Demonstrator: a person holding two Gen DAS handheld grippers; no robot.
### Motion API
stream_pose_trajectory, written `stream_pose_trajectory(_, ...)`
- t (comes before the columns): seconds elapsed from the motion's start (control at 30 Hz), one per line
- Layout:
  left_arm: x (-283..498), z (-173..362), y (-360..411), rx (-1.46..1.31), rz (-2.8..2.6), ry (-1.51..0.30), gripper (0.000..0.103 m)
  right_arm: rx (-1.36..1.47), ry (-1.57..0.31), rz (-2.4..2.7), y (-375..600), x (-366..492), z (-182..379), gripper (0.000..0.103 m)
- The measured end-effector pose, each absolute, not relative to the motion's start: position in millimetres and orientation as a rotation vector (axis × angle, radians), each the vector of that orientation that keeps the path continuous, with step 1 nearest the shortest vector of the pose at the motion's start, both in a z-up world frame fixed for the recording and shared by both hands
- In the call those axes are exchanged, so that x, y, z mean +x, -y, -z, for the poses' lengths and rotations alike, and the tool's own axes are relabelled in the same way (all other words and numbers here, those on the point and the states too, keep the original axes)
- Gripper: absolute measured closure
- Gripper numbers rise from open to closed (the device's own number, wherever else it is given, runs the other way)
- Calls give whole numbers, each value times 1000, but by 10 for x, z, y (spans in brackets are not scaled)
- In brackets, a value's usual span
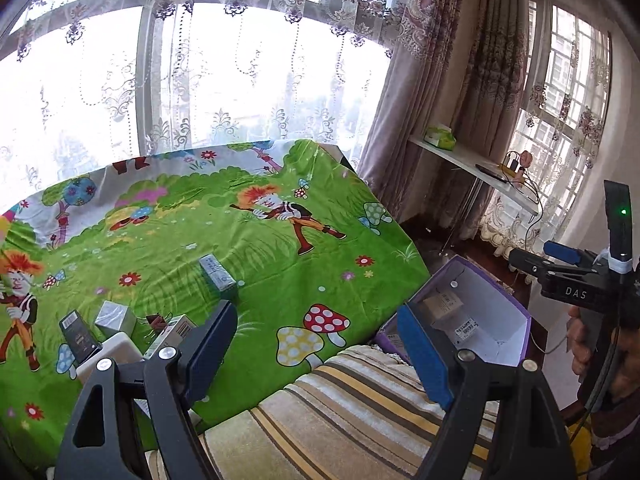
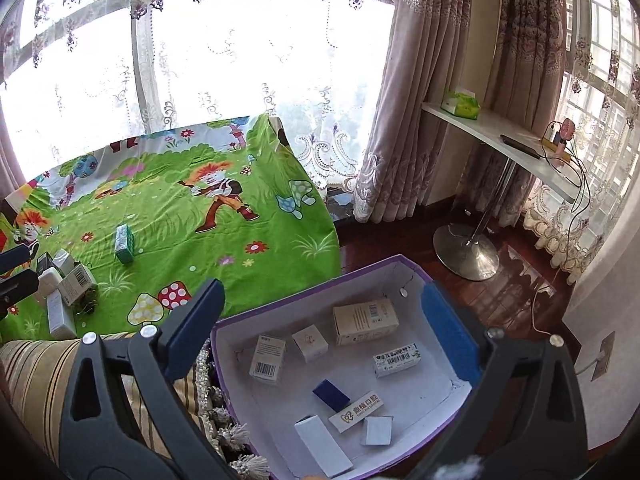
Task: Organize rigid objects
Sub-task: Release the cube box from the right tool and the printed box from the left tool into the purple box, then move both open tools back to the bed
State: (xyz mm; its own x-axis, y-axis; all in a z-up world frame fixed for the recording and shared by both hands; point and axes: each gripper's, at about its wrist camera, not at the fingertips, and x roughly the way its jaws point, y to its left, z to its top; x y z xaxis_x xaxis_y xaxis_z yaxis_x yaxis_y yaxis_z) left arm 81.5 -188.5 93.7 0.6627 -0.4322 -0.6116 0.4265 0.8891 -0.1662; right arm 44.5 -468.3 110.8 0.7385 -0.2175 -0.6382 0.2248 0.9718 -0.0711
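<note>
Left hand-held gripper [image 1: 316, 344]: its jaws are standing apart with nothing between them, hanging over the edge where the green cartoon cloth [image 1: 248, 248] is meeting a striped cushion [image 1: 360, 408].
Right hand-held gripper [image 2: 324, 336]: its jaws are gaping wide and empty above the purple box [image 2: 308, 300]; no box is touching its blue pads [image 2: 450, 328].
Purple box: it is sitting open just beside the table's right edge, on the striped cushion, its white inside showing.
Inside the purple box: several small cartons are lying apart from one another, among them a tan carton [image 2: 365, 319] near the far wall, a barcode carton [image 2: 268, 358], a dark blue box [image 2: 331, 394] and a long white box [image 2: 323, 445] at the near end.
Table: the cloth with mushrooms and cartoon figures is covering it completely.
Still on the table: a teal-and-white carton [image 1: 217, 272] is lying alone near the middle; a cluster of small boxes [image 1: 116, 328] is crowding together at the near left, some touching.
Person: a hand [image 1: 588, 344] is gripping the right tool's handle at the right edge of the left view.
Background: lace curtains are hanging across bright windows.
</note>
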Motion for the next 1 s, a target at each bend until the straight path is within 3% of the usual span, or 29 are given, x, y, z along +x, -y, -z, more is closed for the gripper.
stream_pose_trajectory(0.5,1071,-786,727,-260,204,-771,20,0,-785,-25,3959,790,-919,3)
stream_pose_trajectory(1.0,1423,-469,161,-556,-42,-951,15,-84,-858,-245,3289,1186,-779,3)
